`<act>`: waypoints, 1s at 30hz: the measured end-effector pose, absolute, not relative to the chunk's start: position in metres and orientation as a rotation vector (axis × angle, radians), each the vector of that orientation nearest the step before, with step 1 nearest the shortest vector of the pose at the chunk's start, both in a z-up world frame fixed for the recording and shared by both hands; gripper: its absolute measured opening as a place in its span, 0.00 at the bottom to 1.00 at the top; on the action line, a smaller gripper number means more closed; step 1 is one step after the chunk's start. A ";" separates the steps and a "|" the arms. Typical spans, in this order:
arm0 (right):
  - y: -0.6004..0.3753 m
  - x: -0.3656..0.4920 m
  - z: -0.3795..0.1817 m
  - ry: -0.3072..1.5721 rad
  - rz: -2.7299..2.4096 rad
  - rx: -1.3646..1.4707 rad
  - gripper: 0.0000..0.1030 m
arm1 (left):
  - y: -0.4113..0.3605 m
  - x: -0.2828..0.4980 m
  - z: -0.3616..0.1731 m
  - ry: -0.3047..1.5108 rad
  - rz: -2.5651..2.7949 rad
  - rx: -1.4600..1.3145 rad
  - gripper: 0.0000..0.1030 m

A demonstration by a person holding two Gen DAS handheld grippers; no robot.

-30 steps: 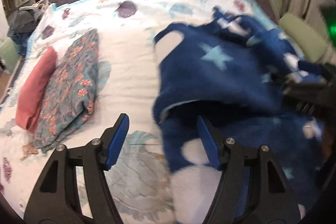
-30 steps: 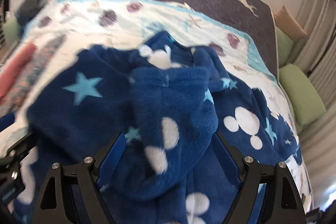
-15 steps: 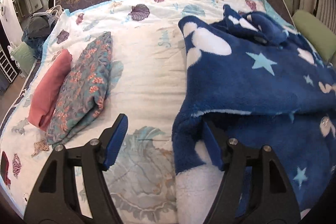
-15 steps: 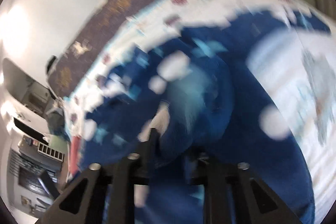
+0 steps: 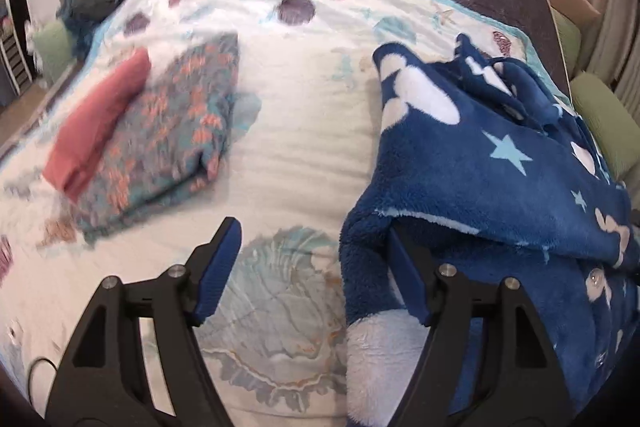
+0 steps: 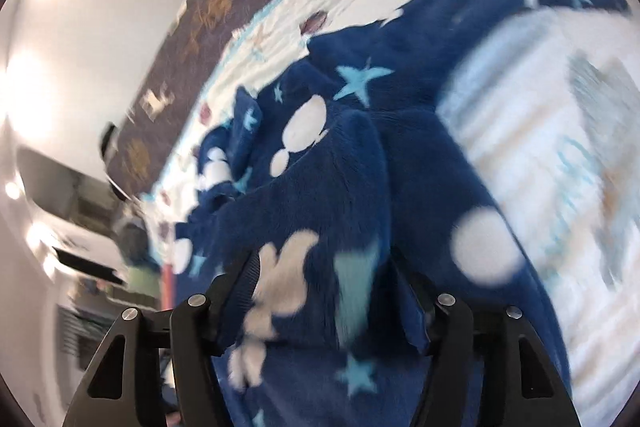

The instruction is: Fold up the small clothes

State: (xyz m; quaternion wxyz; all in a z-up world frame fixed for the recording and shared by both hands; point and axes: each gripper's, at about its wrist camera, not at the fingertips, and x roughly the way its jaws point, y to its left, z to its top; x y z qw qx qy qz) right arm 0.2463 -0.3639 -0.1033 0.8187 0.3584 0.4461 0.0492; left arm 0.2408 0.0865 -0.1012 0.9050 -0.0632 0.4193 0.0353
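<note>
A bed (image 5: 304, 131) with a shell-print quilt carries the work, with a folded floral garment (image 5: 172, 131) and a folded red garment (image 5: 96, 123) at far left. The blue fleece garment (image 5: 480, 163) lies at right; the left claw (image 5: 316, 271) stands apart, the fleece's near-left edge against its right finger only. The right claw (image 6: 332, 303) is opening, a fleece fold between its fingers.

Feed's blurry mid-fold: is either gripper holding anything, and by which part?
Left gripper: nothing held, jaws open. Right gripper: jaws opening around a bunched fold of the blue fleece garment; grip uncertain.
</note>
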 end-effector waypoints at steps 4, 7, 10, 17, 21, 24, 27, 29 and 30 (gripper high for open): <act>-0.351 0.263 -0.091 0.914 0.082 0.653 0.08 | 0.102 0.238 -0.109 0.890 0.041 -0.233 0.72; -0.353 0.247 -0.052 0.720 0.151 0.612 0.08 | 0.095 0.230 -0.099 0.847 0.032 -0.168 0.72; -0.357 0.243 -0.035 0.634 0.160 0.564 0.15 | 0.086 0.223 -0.091 0.802 0.034 -0.094 0.72; -0.394 0.246 -0.099 0.906 -0.033 0.686 0.41 | 0.103 0.202 -0.080 0.801 0.031 -0.116 0.72; -0.402 0.229 -0.096 0.873 -0.029 0.646 0.41 | 0.091 0.201 -0.042 0.697 -0.054 -0.132 0.69; -0.408 0.229 -0.090 0.875 -0.091 0.616 0.42 | 0.059 0.214 -0.029 0.683 -0.141 -0.077 0.67; -0.429 0.226 -0.097 0.867 -0.097 0.725 0.43 | 0.024 0.240 -0.037 0.738 -0.216 -0.052 0.66; -0.452 0.221 -0.103 0.840 -0.097 0.805 0.49 | 0.007 0.262 -0.055 0.798 -0.208 -0.028 0.66; -0.460 0.219 -0.105 0.832 -0.106 0.828 0.53 | 0.000 0.268 -0.063 0.820 -0.175 -0.007 0.66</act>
